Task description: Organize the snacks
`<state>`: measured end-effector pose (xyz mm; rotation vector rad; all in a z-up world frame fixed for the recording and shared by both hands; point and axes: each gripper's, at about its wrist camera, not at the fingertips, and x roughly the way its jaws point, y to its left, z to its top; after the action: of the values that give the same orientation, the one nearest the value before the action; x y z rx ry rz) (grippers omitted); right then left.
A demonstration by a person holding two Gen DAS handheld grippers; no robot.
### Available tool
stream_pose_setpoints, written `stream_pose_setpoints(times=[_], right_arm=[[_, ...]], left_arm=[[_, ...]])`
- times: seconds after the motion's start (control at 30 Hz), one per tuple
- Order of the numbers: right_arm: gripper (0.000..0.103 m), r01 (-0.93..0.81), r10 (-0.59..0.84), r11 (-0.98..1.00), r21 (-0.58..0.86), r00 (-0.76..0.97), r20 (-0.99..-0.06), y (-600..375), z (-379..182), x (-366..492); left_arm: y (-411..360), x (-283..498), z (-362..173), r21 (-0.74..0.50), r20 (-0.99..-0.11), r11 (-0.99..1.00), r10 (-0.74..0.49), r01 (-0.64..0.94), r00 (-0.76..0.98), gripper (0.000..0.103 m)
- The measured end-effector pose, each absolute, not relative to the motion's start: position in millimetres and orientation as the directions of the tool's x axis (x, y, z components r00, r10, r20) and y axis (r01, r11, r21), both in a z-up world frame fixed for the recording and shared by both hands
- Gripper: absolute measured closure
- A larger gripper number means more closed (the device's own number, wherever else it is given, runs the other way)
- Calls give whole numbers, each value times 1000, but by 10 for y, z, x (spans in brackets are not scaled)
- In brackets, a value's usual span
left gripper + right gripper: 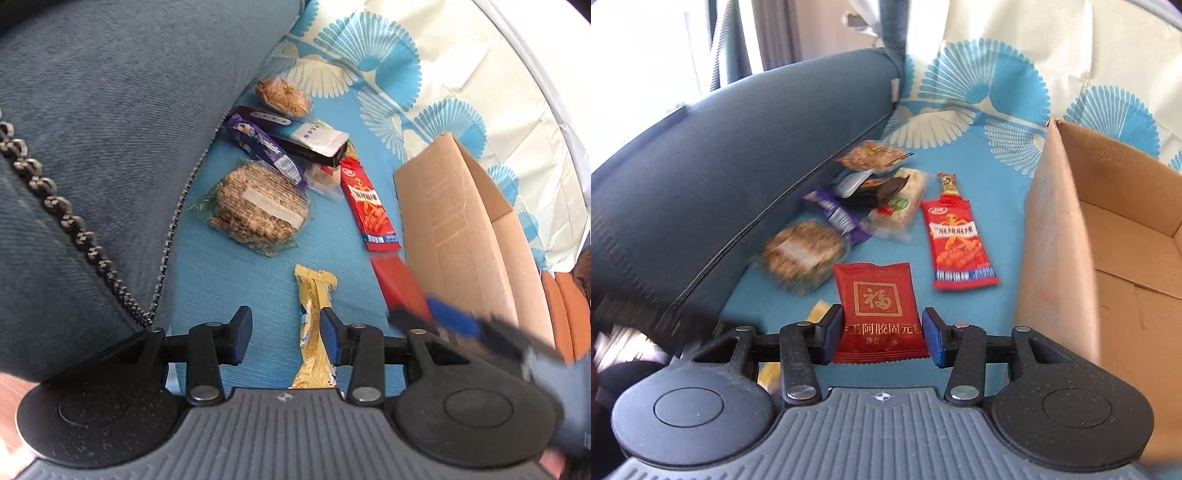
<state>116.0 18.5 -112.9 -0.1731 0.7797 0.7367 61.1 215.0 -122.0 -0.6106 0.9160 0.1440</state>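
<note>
My right gripper (pixel 882 334) is shut on a dark red square snack packet (pixel 877 306), held above the blue cloth beside the open cardboard box (pixel 1108 236). It shows blurred in the left wrist view (pixel 400 291). My left gripper (pixel 286 338) is open over a yellow snack bar (pixel 314 325) lying between its fingers. A pile of snacks lies by the sofa arm: a round grain cake (pixel 258 206), a purple packet (pixel 266 147), a black box (pixel 317 142), a long red packet (pixel 369 206), a clear packet (pixel 284 96).
The blue-grey sofa arm (pixel 92 147) rises on the left. The cardboard box (pixel 454 229) stands on the right on the blue patterned cloth (pixel 229 273). An orange cushion (pixel 565 310) sits past the box.
</note>
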Motion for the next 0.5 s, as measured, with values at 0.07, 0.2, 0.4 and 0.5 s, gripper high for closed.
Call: stream_pose_setpoints(times=[0.07,0.2,0.4,0.5], right_arm=[[55,-668,538,735,115,471,-699,95,-1142,1021],[55,-664,517,739,113,452,-727,-18,-1245,861],[55,-650,500,750,126,432,-750,-64,-1353,866],[55,-631,497,761,151,419,-760,-52,-1417,914]], left_arm=[[2148,615,-1218,-439,-779,819,-140,-371,611,58],[2119,657,-1243,-443,-784,816,-153,-371,601,54],[2046,744,-1286,-442,-797,818,-170,-367,580,52],[1969,806,-1309,-426,-806,836,-176,-347,565,52]])
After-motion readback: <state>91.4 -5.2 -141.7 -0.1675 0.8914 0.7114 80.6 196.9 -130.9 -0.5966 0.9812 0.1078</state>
